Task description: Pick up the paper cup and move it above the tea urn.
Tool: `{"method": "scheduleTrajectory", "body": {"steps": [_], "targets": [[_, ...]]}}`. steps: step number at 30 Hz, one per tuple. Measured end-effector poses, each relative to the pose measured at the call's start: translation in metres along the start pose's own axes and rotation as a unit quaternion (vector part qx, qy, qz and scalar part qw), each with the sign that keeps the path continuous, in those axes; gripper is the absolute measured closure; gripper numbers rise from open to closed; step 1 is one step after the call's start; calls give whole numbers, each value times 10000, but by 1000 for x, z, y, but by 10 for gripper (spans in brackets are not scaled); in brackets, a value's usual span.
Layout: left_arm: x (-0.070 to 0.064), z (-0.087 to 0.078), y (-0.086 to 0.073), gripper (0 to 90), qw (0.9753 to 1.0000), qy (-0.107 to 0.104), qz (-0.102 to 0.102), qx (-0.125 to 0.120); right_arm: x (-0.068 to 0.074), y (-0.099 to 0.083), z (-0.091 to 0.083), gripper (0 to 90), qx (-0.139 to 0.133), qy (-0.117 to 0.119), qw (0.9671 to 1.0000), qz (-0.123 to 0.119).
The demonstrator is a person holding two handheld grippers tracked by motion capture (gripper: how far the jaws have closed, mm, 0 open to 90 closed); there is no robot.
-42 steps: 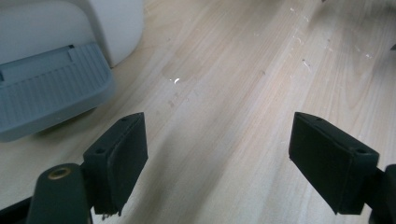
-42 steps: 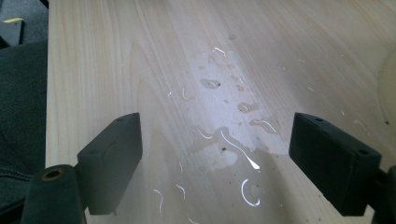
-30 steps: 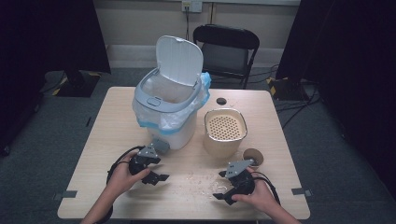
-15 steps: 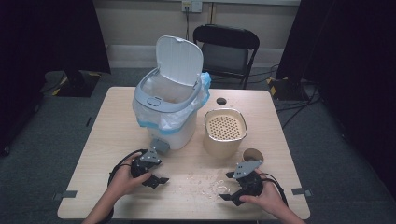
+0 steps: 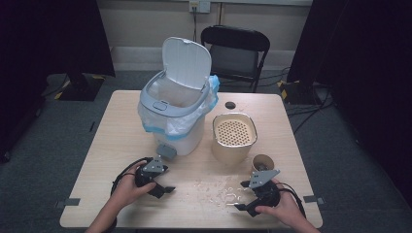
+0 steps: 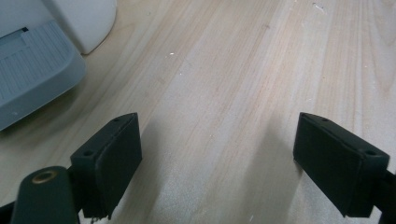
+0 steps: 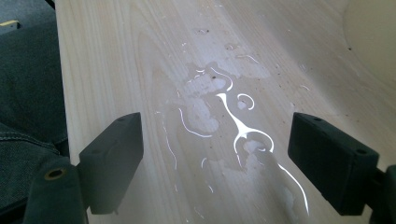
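resting low at the near edge of the table (image 5: 97,145), both grippers sit in the person's hands with their jaws spread wide and nothing between them. the left gripper (image 5: 163,189) is toward the near left corner, its grey plate on top, its jaws pointing toward the middle of the table; in the left gripper view (image 6: 217,163) there is bare pale wood between the two black pads, and the grey foot pedal (image 6: 32,70) of the bin shows at the upper left. the right gripper (image 5: 243,208) lies toward the near right corner, jaws pointing left along the near edge. in the right gripper view (image 7: 212,163) the wood between its pads carries a wet puddle (image 7: 229,121) with shiny curved rims; in the high view that same spill (image 5: 223,191) glints on the near middle of the table, between the two grippers.

just beyond the right gripper stands a small brown paper cup (image 5: 263,163), upright, near the right edge. behind it, a cream round container (image 5: 234,138) with a perforated insert sits at the centre right. to its left, a white bin (image 5: 176,116) with a grey rim, a clear liner bag and its lid tipped up stands left of centre. a small dark round object (image 5: 230,105) lies near the far edge. past the table stands a black folding chair (image 5: 235,53).
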State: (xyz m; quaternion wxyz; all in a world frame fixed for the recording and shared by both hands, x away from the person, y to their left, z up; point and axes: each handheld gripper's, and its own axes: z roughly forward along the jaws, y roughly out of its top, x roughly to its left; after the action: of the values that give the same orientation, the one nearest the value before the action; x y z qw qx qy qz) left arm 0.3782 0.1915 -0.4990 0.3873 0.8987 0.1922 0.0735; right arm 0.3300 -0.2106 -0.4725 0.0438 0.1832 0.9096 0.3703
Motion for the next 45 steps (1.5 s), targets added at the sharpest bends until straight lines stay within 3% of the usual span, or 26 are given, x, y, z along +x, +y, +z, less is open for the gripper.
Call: {"method": "scheduleTrajectory", "body": {"steps": [9, 23, 37, 45], "targets": [[-1, 1, -4, 124, 9999, -49, 17, -147, -3, -4, -10, 182, -59, -103, 9999, 56], [-2, 1, -4, 112, 9999, -30, 16, -130, -3, -17, -17, 187, 5, -47, 9999, 165], [-2, 1, -3, 109, 9999, -35, 18, -134, -4, -33, -34, 193, -48, -64, 9995, 307], [-2, 1, -3, 109, 9999, -38, 28, -131, -5, -44, -45, 193, 12, -186, 9991, 383]]}}
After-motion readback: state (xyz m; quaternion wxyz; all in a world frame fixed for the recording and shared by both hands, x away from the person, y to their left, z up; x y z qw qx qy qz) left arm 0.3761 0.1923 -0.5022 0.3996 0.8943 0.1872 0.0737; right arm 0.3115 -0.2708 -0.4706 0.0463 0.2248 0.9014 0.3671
